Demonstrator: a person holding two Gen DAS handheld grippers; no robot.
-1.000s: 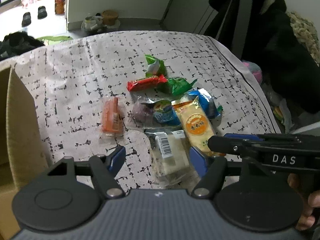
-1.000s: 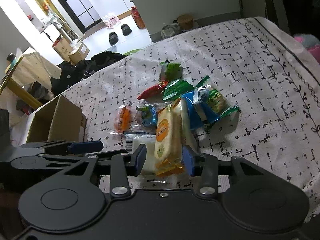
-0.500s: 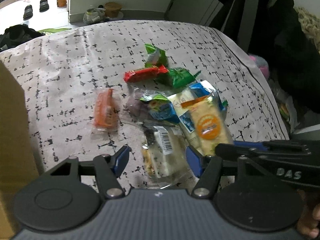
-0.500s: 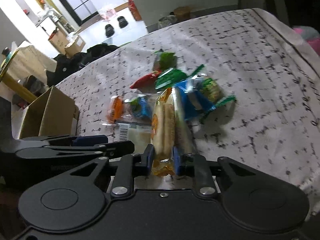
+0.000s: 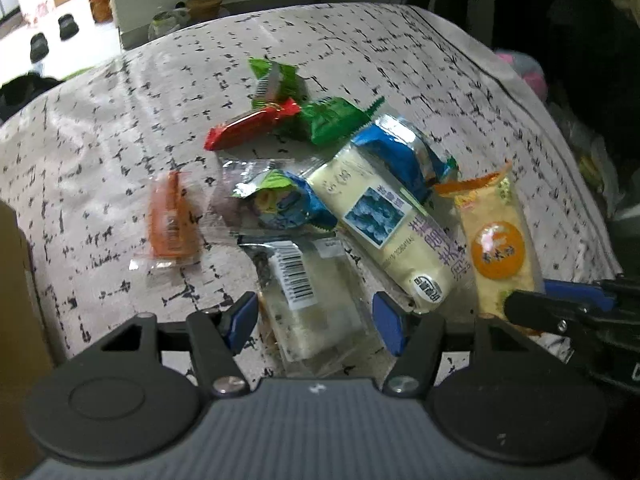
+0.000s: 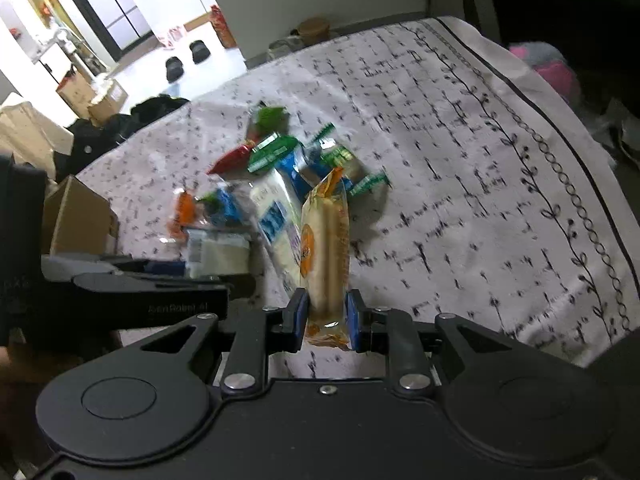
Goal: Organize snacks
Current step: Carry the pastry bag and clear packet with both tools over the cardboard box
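Your right gripper point(image 6: 326, 316) has just closed: a second ago its jaws stood apart around the pale yellow plastic-wrapped cake bar with the orange round label point(image 6: 325, 248), and now they clamp its near end, the bar tipped on edge and pointing away from you. That settles the pick; I'd judge the next step is to lift it clear and carry it toward the brown cardboard box point(image 6: 78, 216) at the left.

Your left gripper point(image 5: 314, 320) has narrowed a little, but its jaws are still half open, straddling the clear-wrapped white cake with the barcode sticker point(image 5: 308, 300) without pressing on it. It has come closer and lower over the pile.

Just beyond lies the long cream-coloured packet with a blue picture label point(image 5: 384, 236), leaning on the blue wrapper behind it. To its left sit a small blue and green sweet packet point(image 5: 280, 204) and, apart from the heap, an orange snack in clear film point(image 5: 170, 220). Farther off are a red foil bar point(image 5: 248, 126) and two green packets.

Everything rests on the black-and-white patterned cloth point(image 5: 120, 120) over the bench.
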